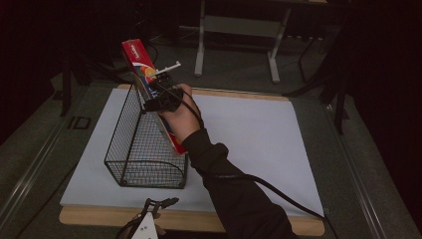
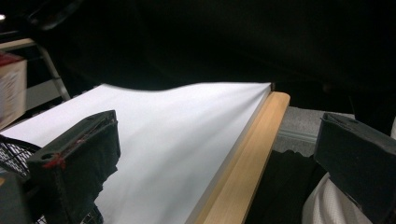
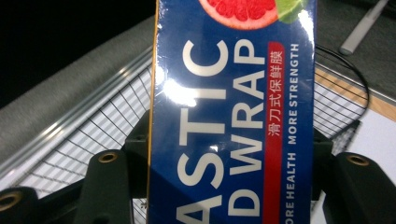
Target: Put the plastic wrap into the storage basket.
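A long red and blue plastic wrap box (image 1: 137, 59) is held tilted over the right side of a black wire basket (image 1: 132, 149), its top end leaning back and left. My right gripper (image 1: 161, 97) is shut on the middle of the box (image 3: 233, 116), with basket mesh (image 3: 84, 144) behind it. I cannot tell whether the box's lower end is inside the basket. My left gripper (image 1: 161, 203) stays low at the table's front edge, open and holding nothing. In its own view the left gripper (image 2: 215, 140) faces the white sheet, with the basket's corner (image 2: 14, 149) at far left.
A white sheet (image 1: 249, 139) covers a wooden board (image 2: 252, 154) whose edge shows at front and back. Grey carpet surrounds it. A metal table frame (image 1: 239, 30) stands behind, and a black cable (image 1: 278, 194) trails from the right sleeve.
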`<state>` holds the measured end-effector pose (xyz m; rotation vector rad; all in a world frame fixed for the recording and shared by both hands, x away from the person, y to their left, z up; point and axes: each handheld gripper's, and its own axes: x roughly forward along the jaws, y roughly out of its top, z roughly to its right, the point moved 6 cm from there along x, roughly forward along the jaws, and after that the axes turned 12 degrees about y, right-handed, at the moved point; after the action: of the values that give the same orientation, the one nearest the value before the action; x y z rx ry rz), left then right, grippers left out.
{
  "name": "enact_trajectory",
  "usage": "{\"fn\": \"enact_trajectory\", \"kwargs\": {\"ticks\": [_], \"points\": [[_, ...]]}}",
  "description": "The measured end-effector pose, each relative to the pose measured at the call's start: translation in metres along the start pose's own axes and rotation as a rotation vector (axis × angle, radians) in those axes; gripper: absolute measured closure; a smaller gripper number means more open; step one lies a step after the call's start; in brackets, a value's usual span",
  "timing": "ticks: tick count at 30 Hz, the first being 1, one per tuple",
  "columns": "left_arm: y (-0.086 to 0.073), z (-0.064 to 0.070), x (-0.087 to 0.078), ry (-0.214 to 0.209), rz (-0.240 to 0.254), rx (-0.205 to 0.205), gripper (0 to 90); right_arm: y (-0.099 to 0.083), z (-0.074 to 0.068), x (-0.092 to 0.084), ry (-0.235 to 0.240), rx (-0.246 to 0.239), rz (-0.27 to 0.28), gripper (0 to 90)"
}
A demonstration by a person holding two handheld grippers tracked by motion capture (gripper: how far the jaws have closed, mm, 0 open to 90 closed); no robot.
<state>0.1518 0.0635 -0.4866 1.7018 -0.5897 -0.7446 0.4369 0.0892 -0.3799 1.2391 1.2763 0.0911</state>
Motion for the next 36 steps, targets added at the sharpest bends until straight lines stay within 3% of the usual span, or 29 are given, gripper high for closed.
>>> {"fn": "enact_trajectory", "kwargs": {"ticks": [1,5,14,24,27,30,36], "points": [[0.000,0.000,0.000,0.002,-0.001,-0.003,0.9,0.000,-0.004,0.004,0.010,0.014,0.026,40.0],[0.000,0.000,-0.001,0.001,0.002,-0.006,0.9,-0.003,-0.006,0.012,0.005,0.017,0.043,40.0],[-0.001,0.001,0.000,-0.011,-0.009,0.000,0.9,-0.022,0.001,0.037,-0.027,0.051,0.035,40.1],[-0.002,0.000,0.000,-0.010,-0.013,0.004,0.9,-0.042,0.006,0.062,-0.045,0.057,-0.006,39.9],[-0.002,-0.003,0.000,-0.007,-0.012,-0.004,0.9,-0.050,0.012,0.070,-0.039,0.103,-0.025,39.8],[-0.002,-0.002,-0.001,-0.008,-0.008,-0.005,0.9,-0.054,0.012,0.076,-0.030,0.107,-0.053,39.6],[-0.002,-0.001,0.000,-0.013,-0.007,-0.001,0.9,-0.061,0.014,0.082,-0.063,0.073,-0.081,39.2]]}}
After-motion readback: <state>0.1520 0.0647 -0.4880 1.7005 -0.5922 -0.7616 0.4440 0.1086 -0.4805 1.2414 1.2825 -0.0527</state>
